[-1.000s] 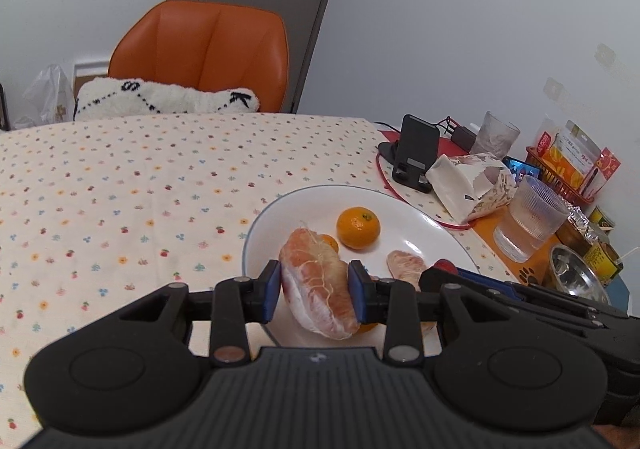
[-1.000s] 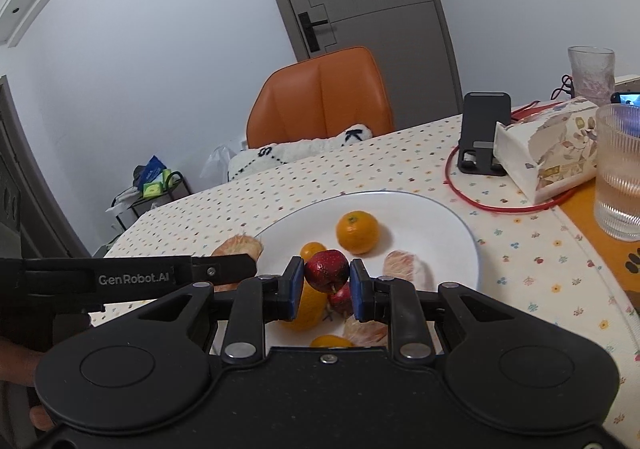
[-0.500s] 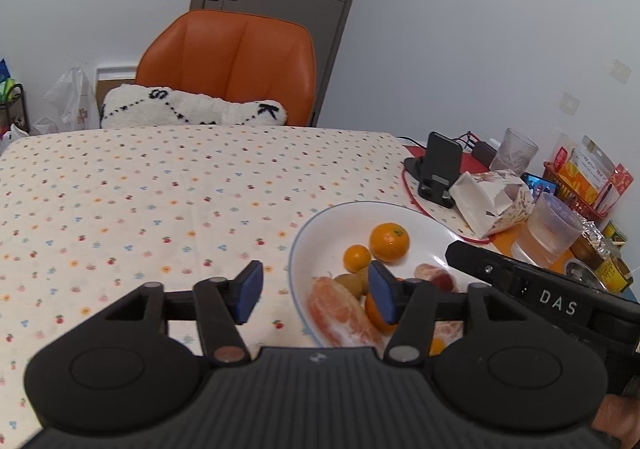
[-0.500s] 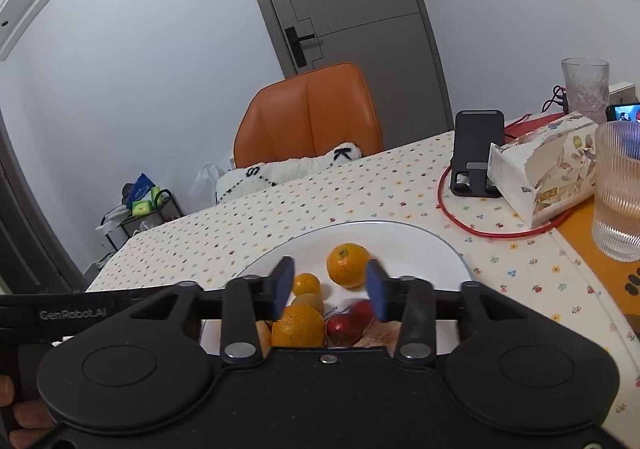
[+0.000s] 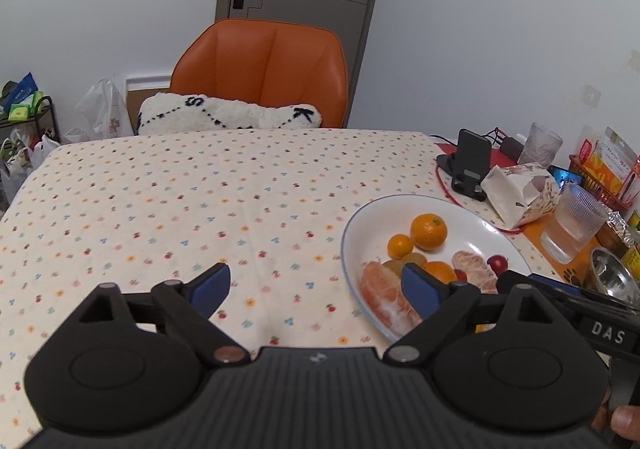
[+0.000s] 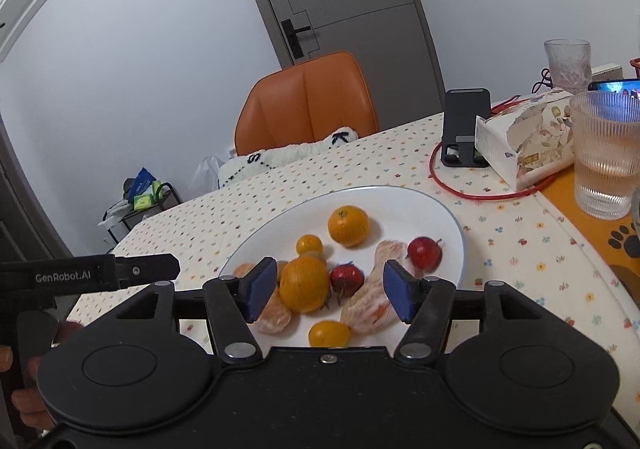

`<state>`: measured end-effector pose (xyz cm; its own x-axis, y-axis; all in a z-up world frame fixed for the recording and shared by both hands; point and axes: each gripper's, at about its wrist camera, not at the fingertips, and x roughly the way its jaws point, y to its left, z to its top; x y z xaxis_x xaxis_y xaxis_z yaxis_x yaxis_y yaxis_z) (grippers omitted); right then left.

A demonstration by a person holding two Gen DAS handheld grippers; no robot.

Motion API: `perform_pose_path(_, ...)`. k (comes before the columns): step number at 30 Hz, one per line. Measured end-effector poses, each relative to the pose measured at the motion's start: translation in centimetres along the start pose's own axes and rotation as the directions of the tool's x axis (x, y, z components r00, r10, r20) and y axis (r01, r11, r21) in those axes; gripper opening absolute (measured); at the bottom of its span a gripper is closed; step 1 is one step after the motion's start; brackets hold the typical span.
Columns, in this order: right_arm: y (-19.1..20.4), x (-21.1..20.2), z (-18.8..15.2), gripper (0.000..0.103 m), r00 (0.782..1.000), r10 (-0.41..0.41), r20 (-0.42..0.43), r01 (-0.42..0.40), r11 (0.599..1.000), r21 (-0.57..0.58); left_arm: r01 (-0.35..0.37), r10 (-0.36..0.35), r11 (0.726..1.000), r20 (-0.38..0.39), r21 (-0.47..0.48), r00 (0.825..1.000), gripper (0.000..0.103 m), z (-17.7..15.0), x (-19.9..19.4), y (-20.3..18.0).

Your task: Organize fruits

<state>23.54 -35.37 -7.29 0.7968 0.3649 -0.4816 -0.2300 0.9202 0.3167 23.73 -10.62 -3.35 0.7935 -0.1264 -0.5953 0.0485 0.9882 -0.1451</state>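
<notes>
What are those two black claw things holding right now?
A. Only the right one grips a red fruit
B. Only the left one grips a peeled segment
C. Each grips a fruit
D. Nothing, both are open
D: the left gripper and the right gripper both stand open with nothing between their jaws, and the fruit lies on the white plate.

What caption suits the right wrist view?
Open right gripper above a white plate of oranges, peeled segments and red fruits.
</notes>
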Motion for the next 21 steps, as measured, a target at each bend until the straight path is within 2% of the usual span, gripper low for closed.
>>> perform_pose_path(13, 2.0, -2.6, -0.3, 0.079, 1.000, 0.019, 0.011, -0.019, 0.999, -0.027, -0.019, 0.019, 1.000, -0.005, 0.020, 1.000, 0.097, -0.9, -2.6, 1.1)
perform_pose_path(18, 2.9, -3.6, -0.4, 0.094, 1.000, 0.013, 0.021, -0.012, 0.999, -0.031, -0.014, 0.014, 1.000, -0.005, 0.024, 1.000, 0.098, -1.5, -3.5, 1.5)
perform_pose_path(21, 3.6, -4.3, -0.4, 0.101, 0.999, 0.020, 0.028, -0.019, 0.999, -0.037, -0.014, 0.014, 1.000, 0.004, 0.013, 1.000, 0.102, -1.7, -4.4, 2.0)
